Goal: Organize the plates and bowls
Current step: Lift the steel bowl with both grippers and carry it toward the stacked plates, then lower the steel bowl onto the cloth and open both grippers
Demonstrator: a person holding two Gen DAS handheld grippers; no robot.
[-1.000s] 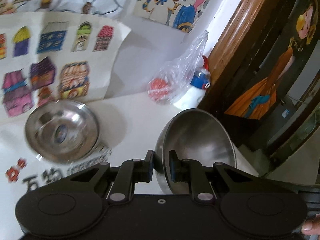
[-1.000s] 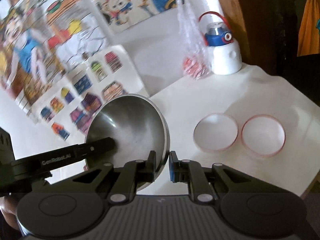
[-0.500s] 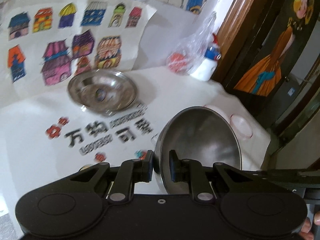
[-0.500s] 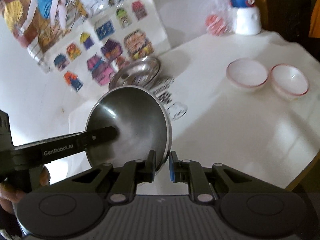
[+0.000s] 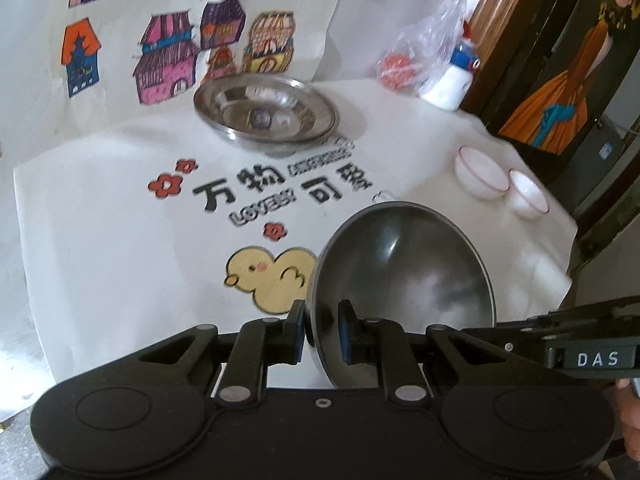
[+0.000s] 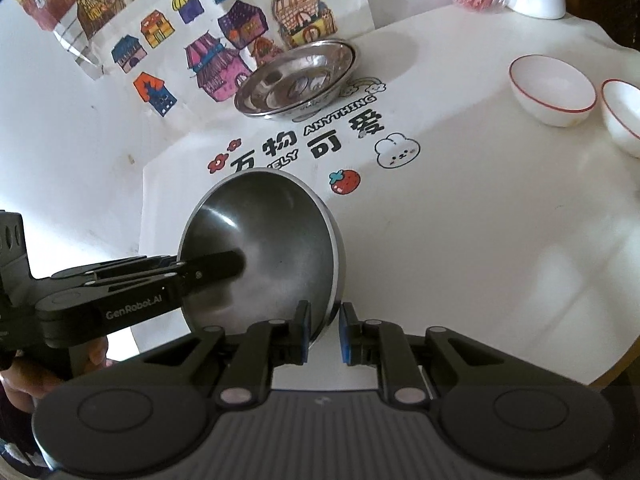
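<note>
1. Nearest, the left gripper (image 5: 322, 331) and the right gripper (image 6: 323, 330) each clench opposite rims of one steel bowl (image 5: 404, 276), held tilted on edge above the table (image 6: 460, 240).
2. In the right wrist view, the left gripper reaches in from the left, one finger lying inside the bowl.
3. Under the bowl, a white mat (image 5: 120, 220) shows a yellow duck, flowers, a strawberry and black lettering.
4. Beyond the lettering, a steel dish (image 5: 266, 110) rests upright on the mat.
5. To the right, two white bowls (image 6: 554, 88) with red rims sit just beside each other.
6. Farthest, a plastic bag (image 5: 424, 56) and a white bottle (image 5: 450, 86) stand near the wall, beside drawings of houses (image 5: 168, 52).
</note>
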